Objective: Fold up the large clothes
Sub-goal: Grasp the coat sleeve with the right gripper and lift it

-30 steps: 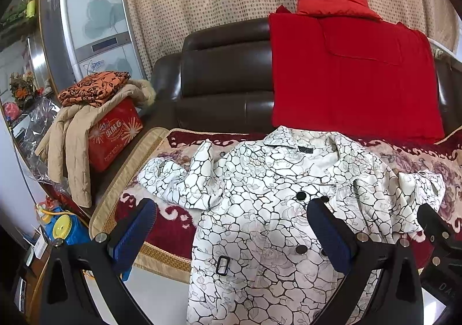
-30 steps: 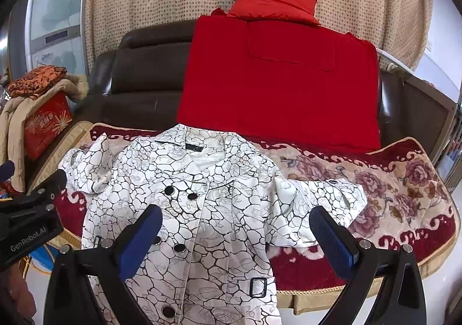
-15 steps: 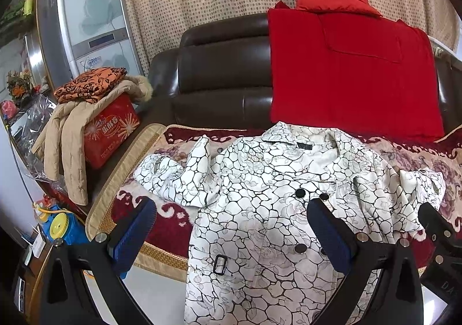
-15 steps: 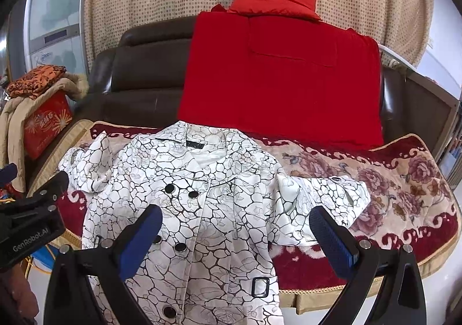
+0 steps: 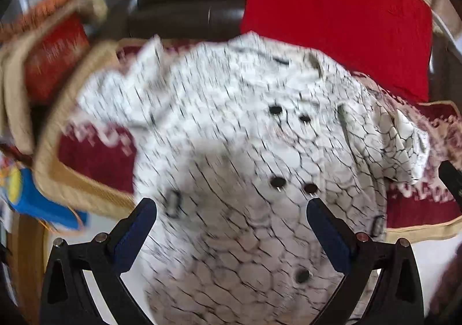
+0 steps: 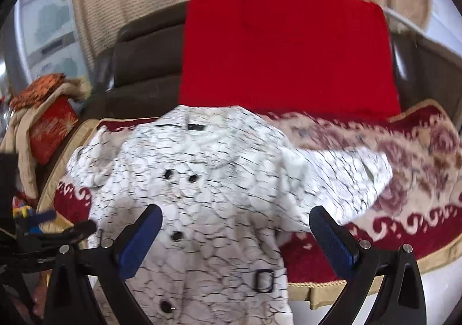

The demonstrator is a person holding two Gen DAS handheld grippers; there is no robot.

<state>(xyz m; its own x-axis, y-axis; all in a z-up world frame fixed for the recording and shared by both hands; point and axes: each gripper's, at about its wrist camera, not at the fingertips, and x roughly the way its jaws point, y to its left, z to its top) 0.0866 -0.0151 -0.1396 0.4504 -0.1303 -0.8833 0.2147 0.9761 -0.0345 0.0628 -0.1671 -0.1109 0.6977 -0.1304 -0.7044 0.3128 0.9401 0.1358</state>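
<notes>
A white coat with a black crackle print and black buttons lies face up on the sofa seat, its hem hanging over the front edge. One sleeve spreads to the right, the other is bunched at the left. My left gripper is open above the coat's lower front, with nothing between its blue pads. My right gripper is open too, hovering over the coat's waist near the belt buckle. Both views are blurred by motion.
A red floral cover lies over the brown leather sofa, with a red blanket and cushion on the backrest. A red box under a beige coat stands at the left. The left gripper's frame shows in the right wrist view.
Both grippers have moved forward and down toward the coat, so it fills more of each view. The left view has swung left over the coat's front. The coat has not moved.
</notes>
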